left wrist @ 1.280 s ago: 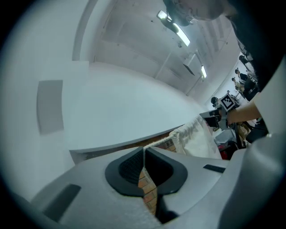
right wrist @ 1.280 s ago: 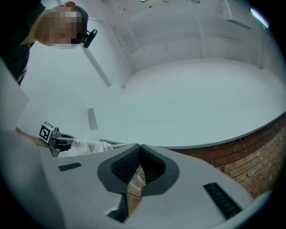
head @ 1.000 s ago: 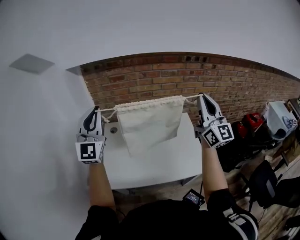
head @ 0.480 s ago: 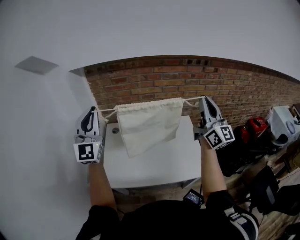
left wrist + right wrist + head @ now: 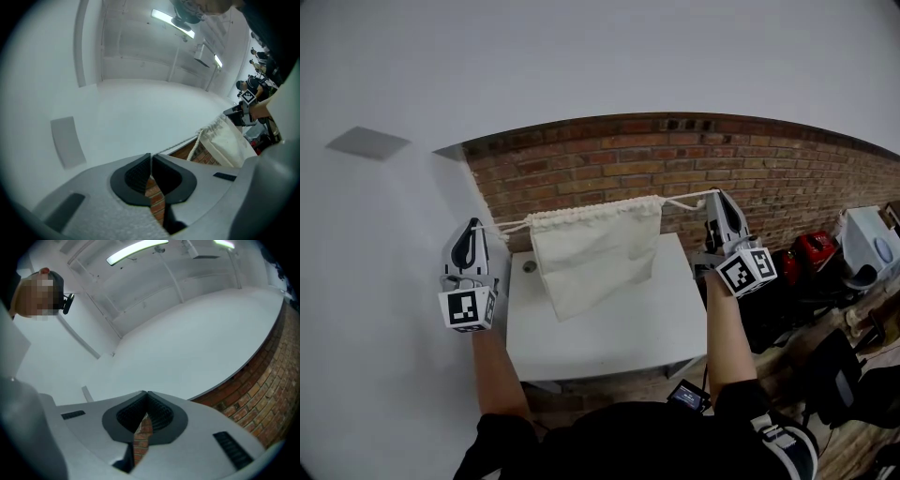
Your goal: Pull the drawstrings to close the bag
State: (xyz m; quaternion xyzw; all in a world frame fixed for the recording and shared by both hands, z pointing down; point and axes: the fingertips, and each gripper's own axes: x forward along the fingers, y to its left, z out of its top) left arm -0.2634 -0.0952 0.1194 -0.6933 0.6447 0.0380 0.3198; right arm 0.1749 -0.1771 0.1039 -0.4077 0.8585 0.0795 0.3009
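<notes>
A cream cloth bag (image 5: 595, 253) hangs in the air above the white table (image 5: 609, 328), its gathered mouth stretched level between my two grippers. My left gripper (image 5: 474, 225) is shut on the left drawstring (image 5: 506, 226), which runs taut to the bag's top corner. My right gripper (image 5: 719, 194) is shut on the right drawstring (image 5: 684, 200). In the left gripper view the string (image 5: 176, 146) leaves the closed jaw tips (image 5: 151, 154) and leads to the bag (image 5: 229, 140). The right gripper view shows closed jaws (image 5: 146, 393); the string is hidden there.
A brick wall (image 5: 609, 173) runs behind the table, with a plain white wall (image 5: 384, 309) at the left. Red items (image 5: 808, 251), a white bag (image 5: 867, 239) and a dark chair (image 5: 830, 370) crowd the right side. A small black device (image 5: 686, 396) hangs below the table's front edge.
Both grippers have drawn further apart, the left one moving out to the left and lower. The strings show longer and the bag's mouth is gathered a little narrower.
</notes>
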